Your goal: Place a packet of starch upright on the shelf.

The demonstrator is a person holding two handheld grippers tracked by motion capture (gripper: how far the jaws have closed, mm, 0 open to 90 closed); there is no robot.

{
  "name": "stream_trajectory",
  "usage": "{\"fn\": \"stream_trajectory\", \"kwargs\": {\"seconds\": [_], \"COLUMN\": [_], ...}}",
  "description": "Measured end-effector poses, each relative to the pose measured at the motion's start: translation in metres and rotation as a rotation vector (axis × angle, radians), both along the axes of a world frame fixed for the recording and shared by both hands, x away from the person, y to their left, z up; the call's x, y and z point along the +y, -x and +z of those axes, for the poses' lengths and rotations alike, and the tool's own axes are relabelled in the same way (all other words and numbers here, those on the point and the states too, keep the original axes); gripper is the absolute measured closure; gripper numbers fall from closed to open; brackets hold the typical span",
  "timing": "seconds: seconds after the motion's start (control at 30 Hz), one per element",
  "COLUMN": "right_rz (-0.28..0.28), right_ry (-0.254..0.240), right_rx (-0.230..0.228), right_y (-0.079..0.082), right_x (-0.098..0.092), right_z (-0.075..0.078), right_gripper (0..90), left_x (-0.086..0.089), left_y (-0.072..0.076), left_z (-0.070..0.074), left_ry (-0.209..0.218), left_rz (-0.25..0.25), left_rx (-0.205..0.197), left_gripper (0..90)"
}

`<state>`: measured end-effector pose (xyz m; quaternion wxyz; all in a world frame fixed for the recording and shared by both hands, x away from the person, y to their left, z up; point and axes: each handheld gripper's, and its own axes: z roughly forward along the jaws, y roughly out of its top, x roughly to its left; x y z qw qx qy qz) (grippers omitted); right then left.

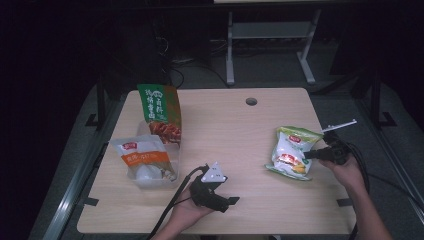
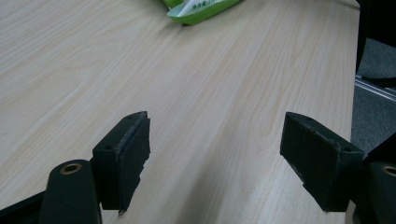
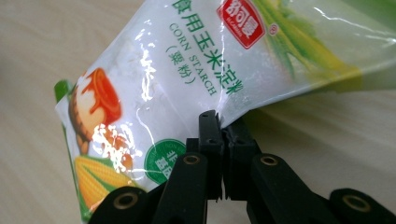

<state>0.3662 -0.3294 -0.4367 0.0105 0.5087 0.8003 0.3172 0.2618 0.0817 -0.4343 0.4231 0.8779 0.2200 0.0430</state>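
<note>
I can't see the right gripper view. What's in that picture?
The right gripper has its two black jaws shut on the edge of a shiny corn starch bag. The bag shows corn cobs and a pudding, above a pale wooden table.

The corn starch bag (image 3: 196, 70) is showing white film with green lettering, a red logo, yellow corn and an orange-brown pudding picture. The desk (image 1: 235, 130) is showing pale wood grain. A green pouch (image 1: 159, 105) is displaying white characters; a white packet (image 1: 142, 155) is carrying an orange band. Both claws are showing black.
</note>
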Motion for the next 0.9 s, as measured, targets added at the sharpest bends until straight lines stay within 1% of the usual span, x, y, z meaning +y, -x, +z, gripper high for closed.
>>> {"fn": "stream_trajectory", "kwargs": {"seconds": [0.07,0.1,0.13,0.17,0.23,0.27,0.3,0.37,0.43,0.47,0.5,0.53,0.57,0.6,0.63,0.67,0.73,0.77,0.83,0.87,0.9], "right_rz": [0.006,0.001,-0.025,-0.038,-0.052,-0.069,-0.071,-0.085,-0.081,-0.079,-0.069,-0.053,-0.044,-0.031,-0.018,-0.01,0.011,0.02,0.035,0.042,0.042], "right_ry": [-0.004,-0.001,0.0,0.002,-0.015,-0.032,-0.041,-0.08,-0.121,-0.136,-0.153,-0.122,-0.105,-0.083,-0.06,-0.051,-0.061,-0.064,-0.075,-0.08,-0.08], "right_rx": [0.005,0.005,0.003,0.01,0.012,0.025,0.032,0.048,0.061,0.067,0.078,0.061,0.05,0.035,0.028,0.022,0.0,-0.002,-0.02,-0.039,-0.039], "right_y": [0.002,0.002,0.002,0.001,-0.004,-0.007,-0.008,-0.012,-0.013,-0.014,-0.014,-0.012,-0.011,-0.01,-0.009,-0.007,-0.003,-0.001,0.003,0.007,0.007], "right_x": [0.001,0.002,0.002,0.001,-0.002,-0.004,-0.004,-0.004,-0.005,-0.005,-0.004,0.0,0.002,0.005,0.008,0.011,0.015,0.017,0.021,0.023,0.023], "right_z": [0.0,0.0,0.0,0.0,-0.002,-0.004,-0.005,-0.008,-0.01,-0.011,-0.011,-0.009,-0.006,-0.004,-0.002,0.0,0.005,0.007,0.013,0.016,0.016], "right_gripper": [86.8,77.0,70.8,65.5,57.4,56.5,56.9,61.5,70.8,77.4,81.1,84.9,86.6,87.7,88.1,88.4,88.6,88.7,88.7,88.8,88.8], "left_x": [0.0,-0.001,-0.001,-0.001,-0.002,-0.002,-0.002,-0.003,-0.004,-0.005,-0.006,-0.007,-0.007,-0.007,-0.008,-0.008,-0.009,-0.01,-0.011,-0.011,-0.011], "left_y": [0.0,0.001,0.001,0.001,0.0,0.0,-0.001,-0.003,-0.005,-0.006,-0.006,-0.007,-0.008,-0.008,-0.009,-0.009,-0.011,-0.012,-0.014,-0.016,-0.016], "left_z": [0.0,0.0,0.0,0.001,0.001,0.001,0.0,0.0,-0.001,-0.001,-0.001,-0.001,-0.001,0.0,0.0,0.0,0.001,0.001,0.002,0.003,0.003], "left_ry": [-0.002,-0.002,-0.001,-0.001,-0.002,-0.005,-0.002,0.003,0.006,0.008,0.012,0.008,0.009,0.013,0.016,0.019,0.024,0.027,0.03,0.03,0.03], "left_rz": [-0.001,-0.001,-0.001,-0.001,-0.003,-0.005,-0.002,0.0,0.0,0.0,0.004,0.0,0.0,0.0,0.001,0.005,0.006,0.009,0.013,0.012,0.012], "left_rx": [-0.001,0.0,0.0,0.0,-0.001,-0.001,0.003,0.01,0.019,0.024,0.029,0.03,0.027,0.03,0.034,0.034,0.034,0.04,0.044,0.045,0.045], "left_gripper": [23.9,23.8,23.9,23.8,23.9,23.9,23.9,23.9,23.9,23.9,23.9,23.9,23.9,23.9,24.0,24.1,24.3,24.3,24.3,24.3,24.5]}}
